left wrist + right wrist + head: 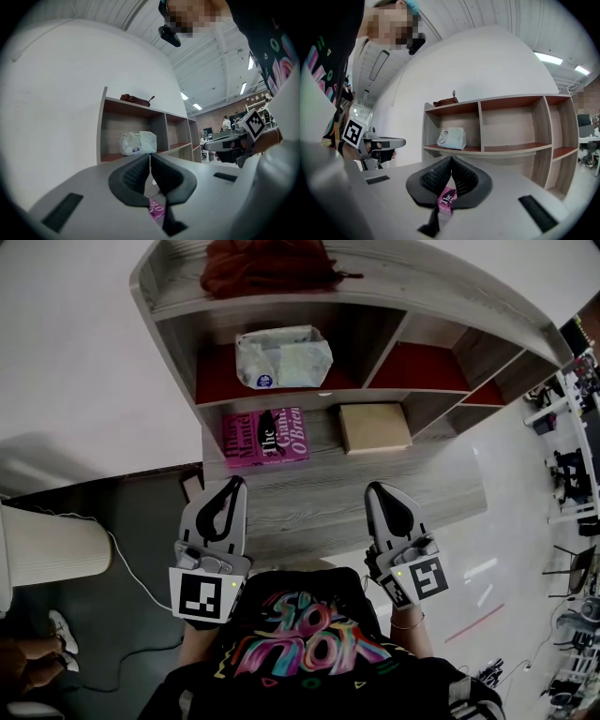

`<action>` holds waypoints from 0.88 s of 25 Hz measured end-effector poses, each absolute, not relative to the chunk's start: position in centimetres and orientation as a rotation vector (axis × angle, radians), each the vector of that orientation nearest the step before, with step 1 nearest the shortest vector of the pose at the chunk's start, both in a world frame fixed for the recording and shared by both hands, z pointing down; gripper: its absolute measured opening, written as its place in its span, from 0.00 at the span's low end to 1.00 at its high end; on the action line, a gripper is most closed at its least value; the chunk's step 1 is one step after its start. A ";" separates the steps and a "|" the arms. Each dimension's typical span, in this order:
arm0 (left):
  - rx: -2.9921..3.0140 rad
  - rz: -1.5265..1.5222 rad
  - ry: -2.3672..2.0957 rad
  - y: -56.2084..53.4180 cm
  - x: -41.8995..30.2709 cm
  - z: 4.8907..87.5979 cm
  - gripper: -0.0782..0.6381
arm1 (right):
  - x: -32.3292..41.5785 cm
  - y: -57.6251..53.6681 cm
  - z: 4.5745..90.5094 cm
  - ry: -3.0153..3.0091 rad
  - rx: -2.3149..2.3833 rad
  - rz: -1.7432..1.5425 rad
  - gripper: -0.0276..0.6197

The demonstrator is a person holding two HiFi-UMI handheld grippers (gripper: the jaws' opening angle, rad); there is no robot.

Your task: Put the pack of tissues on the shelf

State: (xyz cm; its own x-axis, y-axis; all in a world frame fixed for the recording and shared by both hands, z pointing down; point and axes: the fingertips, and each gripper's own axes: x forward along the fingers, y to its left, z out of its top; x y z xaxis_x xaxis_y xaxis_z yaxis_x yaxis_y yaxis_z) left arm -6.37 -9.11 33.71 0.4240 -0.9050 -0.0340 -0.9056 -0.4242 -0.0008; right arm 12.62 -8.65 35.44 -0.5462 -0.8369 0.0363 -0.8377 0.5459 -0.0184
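The pack of tissues (283, 357), a crinkled white and pale green plastic bag, lies in the left compartment of the wooden shelf (328, 395), on its red board. Both gripper views show the pack (137, 143) (452, 138) straight ahead and well beyond the jaws. My left gripper (232, 486) and right gripper (375, 488) hover side by side over the desk's near edge, close to my body. Both point level at the shelf. Each has its jaws shut, tips touching, with nothing between them. Neither touches the pack.
A pink book (265, 437) and a flat brown box (374, 427) lie on the wooden desk (328, 502) below the shelf. A dark red bag (267, 263) sits on the shelf's top. The other compartments are bare. A white cylinder (52, 545) stands at the left.
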 end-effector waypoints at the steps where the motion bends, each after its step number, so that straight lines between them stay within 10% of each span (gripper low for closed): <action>1: -2.637 0.041 1.677 -9.1 -6.4 33.8 0.15 | 12.6 -8.7 35.5 -2.739 1.481 0.055 0.07; 22: -2.597 -0.061 1.684 -9.1 -8.0 35.0 0.15 | 11.9 -9.7 35.3 -2.758 1.485 0.060 0.07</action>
State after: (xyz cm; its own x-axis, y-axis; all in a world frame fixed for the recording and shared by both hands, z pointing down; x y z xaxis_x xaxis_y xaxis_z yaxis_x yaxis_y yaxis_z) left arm -7.98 -9.10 35.04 0.4081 -0.9129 0.0081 -0.9111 -0.4078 -0.0598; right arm 11.90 -9.69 35.29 -0.5505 -0.8344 0.0258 -0.8348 0.5498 -0.0299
